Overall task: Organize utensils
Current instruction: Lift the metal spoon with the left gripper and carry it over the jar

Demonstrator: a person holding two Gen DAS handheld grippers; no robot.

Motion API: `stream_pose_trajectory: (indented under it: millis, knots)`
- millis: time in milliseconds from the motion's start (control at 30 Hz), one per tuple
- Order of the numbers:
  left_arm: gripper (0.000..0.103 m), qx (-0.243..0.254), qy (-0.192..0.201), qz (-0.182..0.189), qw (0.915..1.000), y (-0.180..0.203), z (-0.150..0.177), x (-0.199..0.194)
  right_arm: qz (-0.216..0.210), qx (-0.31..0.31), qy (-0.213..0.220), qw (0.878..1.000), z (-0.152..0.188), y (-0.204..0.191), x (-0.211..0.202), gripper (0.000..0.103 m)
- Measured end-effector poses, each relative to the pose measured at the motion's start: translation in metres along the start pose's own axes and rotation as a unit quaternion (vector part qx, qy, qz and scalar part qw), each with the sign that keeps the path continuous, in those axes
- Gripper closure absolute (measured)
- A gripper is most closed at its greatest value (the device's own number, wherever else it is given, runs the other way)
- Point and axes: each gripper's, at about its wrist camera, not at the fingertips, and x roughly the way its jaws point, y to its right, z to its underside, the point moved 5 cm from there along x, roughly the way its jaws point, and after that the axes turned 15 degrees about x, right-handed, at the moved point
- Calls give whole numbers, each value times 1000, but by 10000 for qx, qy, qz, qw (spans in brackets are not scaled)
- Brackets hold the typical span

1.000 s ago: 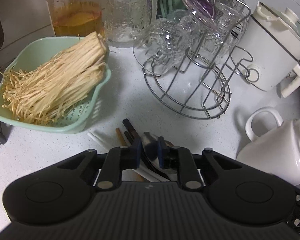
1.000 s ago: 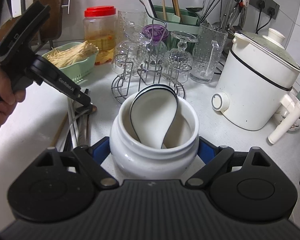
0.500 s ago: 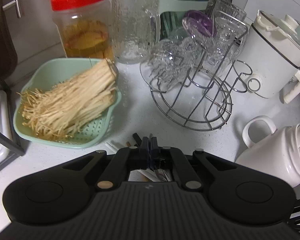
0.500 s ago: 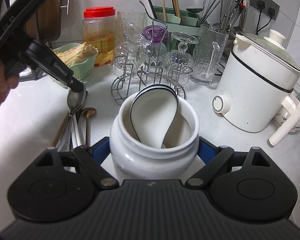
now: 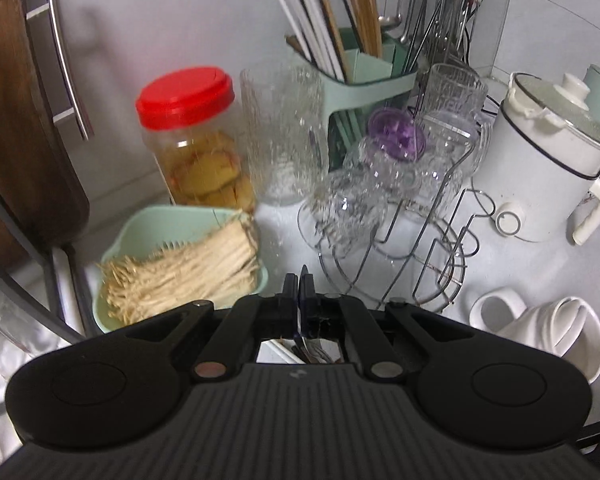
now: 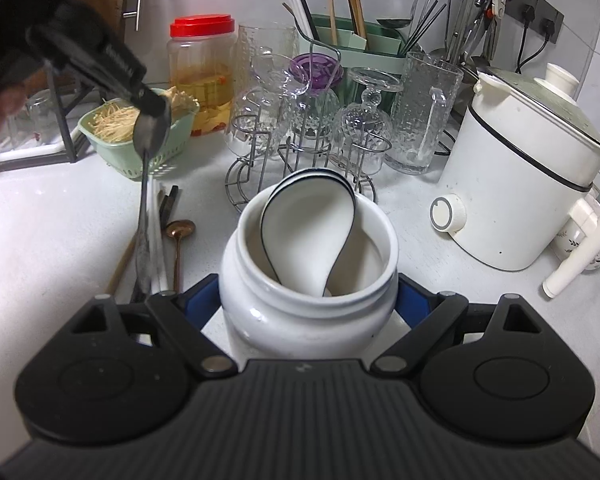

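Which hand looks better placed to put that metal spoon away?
Left. The left gripper already pinches the metal spoon by its bowl, above the counter. The right gripper is occupied, clamped around the white jar.

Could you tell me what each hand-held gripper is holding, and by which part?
The left hand-held gripper pinches a metal spoon by its bowl, handle hanging down. The right hand-held gripper clamps the white ceramic jar by its sides.

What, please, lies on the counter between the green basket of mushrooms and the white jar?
In the right wrist view, loose utensils lie there between the green basket and the white jar: chopsticks and a copper spoon.
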Motion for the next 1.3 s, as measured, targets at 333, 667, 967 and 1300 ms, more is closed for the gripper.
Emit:
stream_pose_trajectory:
  millis: [333,667,967,1300]
  knots:
    - [102,37,247,-349,9991,9,-18,-27,-124,-92,91,9998,1,-1,1,11]
    - [102,-21,512,-517,9973,15,-34,-64,-237,-166,134,9995,2,0,0,11]
    - [102,-21,810,-658,9945,22,-53,-97,-315,-223,156,9991,2,0,-1,11]
    - [102,-133,1110,-704,9912,26,-69,-127,-481,-366,164,9980,4,-3,-3,11]
